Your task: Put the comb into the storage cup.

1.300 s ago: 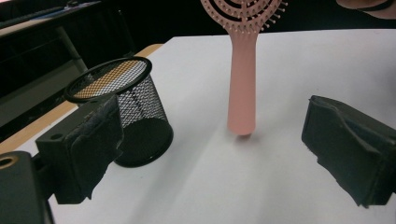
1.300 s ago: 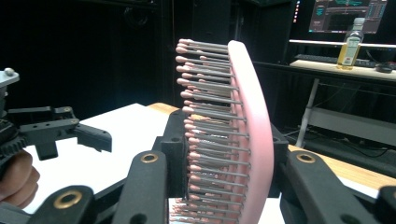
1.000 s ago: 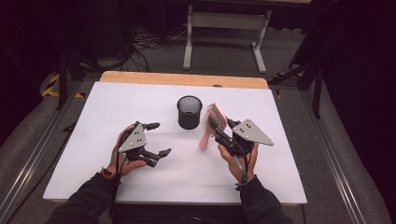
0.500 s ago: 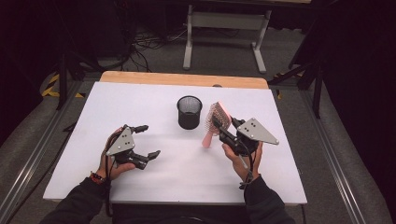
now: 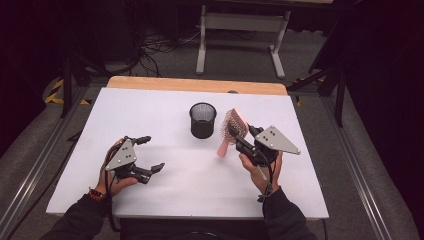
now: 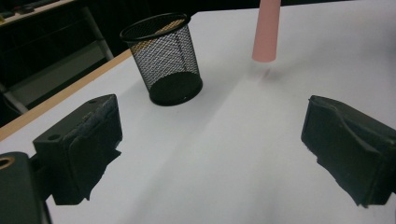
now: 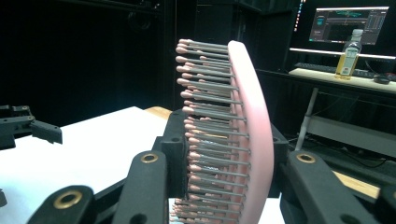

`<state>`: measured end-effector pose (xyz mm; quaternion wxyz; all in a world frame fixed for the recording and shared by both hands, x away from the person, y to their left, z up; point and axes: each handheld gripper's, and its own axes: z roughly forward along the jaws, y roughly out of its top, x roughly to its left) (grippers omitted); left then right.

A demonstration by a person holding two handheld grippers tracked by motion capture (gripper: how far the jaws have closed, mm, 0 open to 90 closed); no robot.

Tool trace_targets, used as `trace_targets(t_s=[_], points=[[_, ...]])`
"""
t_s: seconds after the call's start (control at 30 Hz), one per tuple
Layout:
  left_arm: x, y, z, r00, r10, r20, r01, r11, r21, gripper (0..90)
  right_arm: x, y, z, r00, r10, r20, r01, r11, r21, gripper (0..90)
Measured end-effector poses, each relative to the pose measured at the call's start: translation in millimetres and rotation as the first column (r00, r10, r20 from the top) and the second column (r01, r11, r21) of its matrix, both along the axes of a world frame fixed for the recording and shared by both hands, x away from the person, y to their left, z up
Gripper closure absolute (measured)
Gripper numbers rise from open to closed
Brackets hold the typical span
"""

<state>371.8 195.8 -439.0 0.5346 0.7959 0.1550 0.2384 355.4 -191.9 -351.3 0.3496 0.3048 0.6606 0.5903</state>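
A pink hairbrush (image 5: pixel 231 131) is held above the white table (image 5: pixel 190 175), head up and handle down, with my right gripper (image 5: pixel 240 136) shut on its head. In the right gripper view the brush (image 7: pixel 243 135) stands upright between the jaws, bristles facing left. A black mesh cup (image 5: pixel 203 120) stands upright just left of the brush. In the left gripper view the cup (image 6: pixel 163 58) sits ahead with the pink handle (image 6: pixel 267 32) hanging to its right. My left gripper (image 5: pixel 150 154) hovers open over the table's front left, nothing between its fingers (image 6: pixel 84 140).
A wooden strip (image 5: pixel 197 85) runs along the table's far edge. Beyond it stand a grey metal frame (image 5: pixel 240 30) and cables on the floor. A desk with a monitor (image 7: pixel 350 23) and a bottle (image 7: pixel 348 58) lies off behind the brush.
My right gripper has lifted the hairbrush and tilted it upright next to the cup. My left gripper has drawn back toward the front left of the table, still open.
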Motion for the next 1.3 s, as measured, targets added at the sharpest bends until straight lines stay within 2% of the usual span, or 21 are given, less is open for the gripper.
trace_targets(t_s=[0.17, 0.27, 0.7, 0.8, 0.87, 1.1, 1.3], points=[[-3.5, 11.7, -0.7, 0.9999, 0.014, -0.006, -0.014, 0.9998, -0.014, 5.8, 0.9, -1.4, 1.4, 1.0000, 0.003, 0.002, -0.003, 1.000, 0.006, 64.0], [-5.7, 17.0, -1.0, 0.9997, 0.022, -0.014, -0.022, 0.9991, -0.037, 5.8, 1.1, -1.2, 2.6, 1.0000, 0.006, 0.004, -0.006, 1.000, 0.003, 63.9], [-13.9, 29.9, -6.4, 0.9986, 0.051, -0.015, -0.051, 0.9979, -0.040, 5.3, 2.8, -4.1, 8.8, 0.9999, 0.011, 0.011, -0.011, 1.000, 0.017, 63.9], [-16.2, 33.4, -7.0, 0.9978, 0.062, -0.023, -0.063, 0.9964, -0.056, 5.2, 3.7, -5.3, 13.0, 0.9998, 0.014, 0.016, -0.015, 1.000, 0.024, 64.0], [-17.3, 34.8, -6.8, 0.9971, 0.074, -0.018, -0.075, 0.9959, -0.052, 5.4, 4.3, -6.0, 15.5, 0.9997, 0.022, 0.010, -0.023, 0.999, 0.041, 64.0], [-19.9, 37.5, -8.9, 0.9972, 0.067, -0.031, -0.069, 0.9959, -0.058, 5.4, 9.2, -7.1, 23.1, 0.9995, 0.024, 0.022, -0.024, 0.999, 0.029, 64.0], [-21.7, 37.2, -10.4, 0.9970, 0.072, -0.030, -0.074, 0.9957, -0.057, 5.9, 20.4, -9.0, 35.2, 0.9988, 0.045, 0.020, -0.046, 0.999, 0.019, 64.0]])
